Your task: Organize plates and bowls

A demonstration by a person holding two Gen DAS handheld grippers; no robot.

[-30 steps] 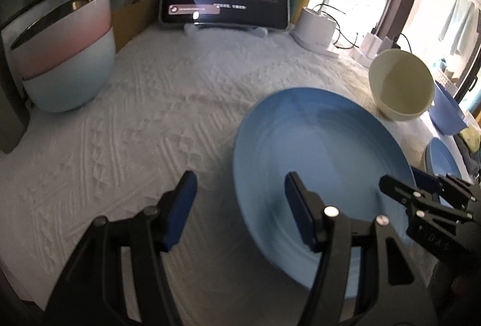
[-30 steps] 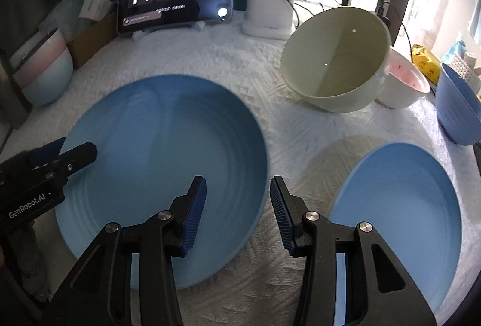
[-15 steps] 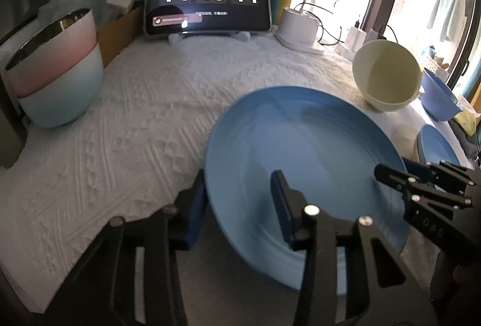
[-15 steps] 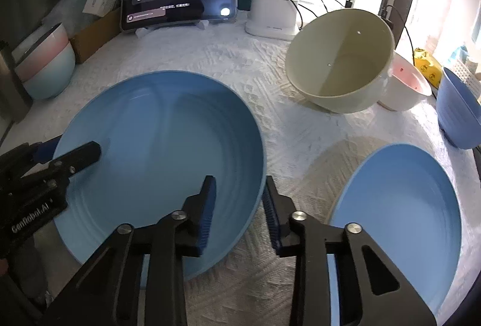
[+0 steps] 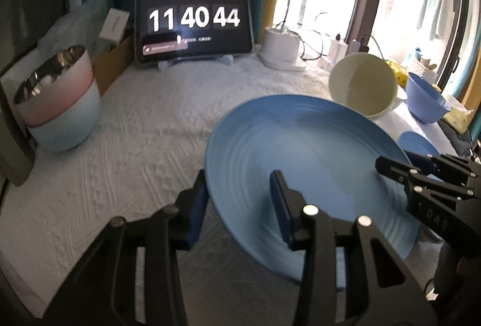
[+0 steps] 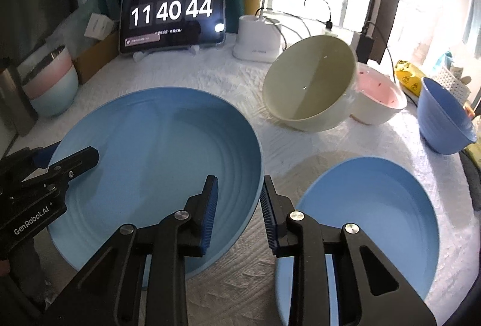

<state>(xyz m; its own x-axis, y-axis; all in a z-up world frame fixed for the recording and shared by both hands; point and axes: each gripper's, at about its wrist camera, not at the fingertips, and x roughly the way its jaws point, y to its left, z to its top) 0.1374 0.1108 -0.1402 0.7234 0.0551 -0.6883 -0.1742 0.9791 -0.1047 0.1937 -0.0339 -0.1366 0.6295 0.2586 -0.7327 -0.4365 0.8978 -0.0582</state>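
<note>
Worktop (image 6: 216, 76) under white textured cloth, carrying everything. Large blue plate (image 6: 156, 151) at centre, round so without any long axis, hollow face up, tipped, with left edge raised in the left wrist view. Gripped on opposite rims: left tongs (image 5: 237, 205) pinching the plate's left edge, one pad beneath the rim, the other on the inner face; right tongs (image 6: 237, 211) pinching the right edge likewise, one pad inside, one outside. Both tools angled downward toward the plate, reaching in from the near side, each visible in the other's view.

Right of the plate and lying flat, second blue plate (image 6: 369, 223), partly hidden behind the right tongs. Beyond the plate to the right, cream bowl (image 6: 312, 82) tipped on its side, mouth facing the plate, leaning against pink-lined bowl (image 6: 378, 97); further right, blue bowl (image 6: 445, 115). Left of the plate, pink bowl nested in pale blue bowl (image 5: 60, 97), upright. Behind the plate, tablet clock (image 6: 171, 16) on a stand, white charger base (image 6: 255, 40) beside it.
</note>
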